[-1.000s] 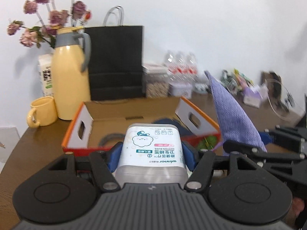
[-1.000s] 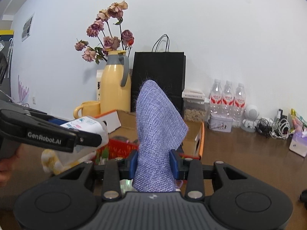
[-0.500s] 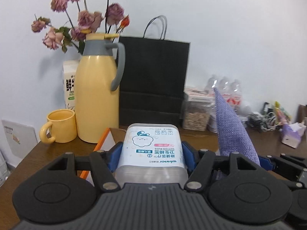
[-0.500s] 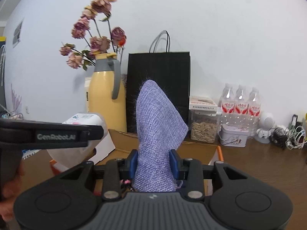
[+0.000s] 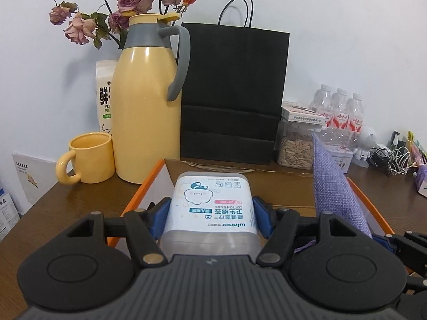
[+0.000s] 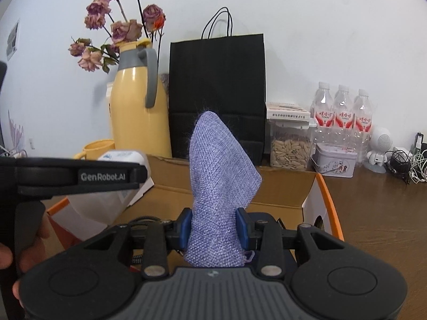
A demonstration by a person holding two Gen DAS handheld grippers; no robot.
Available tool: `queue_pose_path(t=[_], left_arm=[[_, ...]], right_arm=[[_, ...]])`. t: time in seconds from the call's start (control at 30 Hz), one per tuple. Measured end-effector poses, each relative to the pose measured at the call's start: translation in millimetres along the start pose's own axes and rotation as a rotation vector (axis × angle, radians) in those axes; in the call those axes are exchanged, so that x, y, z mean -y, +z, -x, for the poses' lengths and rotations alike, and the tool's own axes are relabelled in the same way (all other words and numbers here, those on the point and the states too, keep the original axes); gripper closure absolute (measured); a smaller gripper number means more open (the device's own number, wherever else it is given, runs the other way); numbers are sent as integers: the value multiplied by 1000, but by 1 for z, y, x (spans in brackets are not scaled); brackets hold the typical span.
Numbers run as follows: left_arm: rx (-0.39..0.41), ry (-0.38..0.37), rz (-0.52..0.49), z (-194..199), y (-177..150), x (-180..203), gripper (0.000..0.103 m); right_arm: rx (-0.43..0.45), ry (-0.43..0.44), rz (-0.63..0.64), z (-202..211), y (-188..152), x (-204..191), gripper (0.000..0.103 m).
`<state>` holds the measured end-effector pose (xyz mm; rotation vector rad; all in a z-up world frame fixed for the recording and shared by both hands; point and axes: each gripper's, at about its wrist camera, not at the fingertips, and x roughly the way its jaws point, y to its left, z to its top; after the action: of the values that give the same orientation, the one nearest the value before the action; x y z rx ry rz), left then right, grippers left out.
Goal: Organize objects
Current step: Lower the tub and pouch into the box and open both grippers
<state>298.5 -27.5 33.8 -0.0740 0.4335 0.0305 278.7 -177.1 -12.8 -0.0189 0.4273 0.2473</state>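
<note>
Your left tongs (image 5: 212,214) pinch the cotton buds box (image 5: 210,205); your right tongs (image 6: 214,230) pinch the purple cloth pouch (image 6: 221,176), both above the cardboard box (image 6: 277,189).

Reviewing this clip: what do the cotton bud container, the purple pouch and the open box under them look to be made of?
Cotton bud container: probably translucent matte plastic, its frosted base showing below a glossy printed label.
Purple pouch: coarse woven fabric, burlap-like; the weave and stray fibres at its tip are visible.
Open box: cardboard, plain brown inside, with orange edges and white outer flaps.
</note>
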Motion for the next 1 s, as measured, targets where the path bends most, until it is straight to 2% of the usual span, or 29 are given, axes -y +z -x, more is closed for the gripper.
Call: queue_pose_path(t=[0.1, 0.13, 0.17, 0.2, 0.27, 0.73, 1.0], left_arm=[[19, 0, 1, 5, -1, 0, 32], [31, 1, 3, 7, -1, 0, 17], [45, 0, 9, 11, -2, -1, 0], [62, -4, 15, 14, -2, -2, 0], [77, -6, 25, 19, -3, -3, 0], [83, -6, 32, 28, -5, -2, 0], [123, -42, 25, 55, -6, -3, 0]], right_arm=[[-7, -13, 4, 1, -1, 0, 62], [-7, -21, 3, 2, -2, 0, 56], [-6, -31, 1, 3, -3, 0, 37], [-3, -40, -3, 4, -4, 1, 14], [6, -51, -11, 4, -4, 2, 0], [35, -50, -29, 17, -3, 4, 0], [77, -37, -24, 39, -4, 7, 0]])
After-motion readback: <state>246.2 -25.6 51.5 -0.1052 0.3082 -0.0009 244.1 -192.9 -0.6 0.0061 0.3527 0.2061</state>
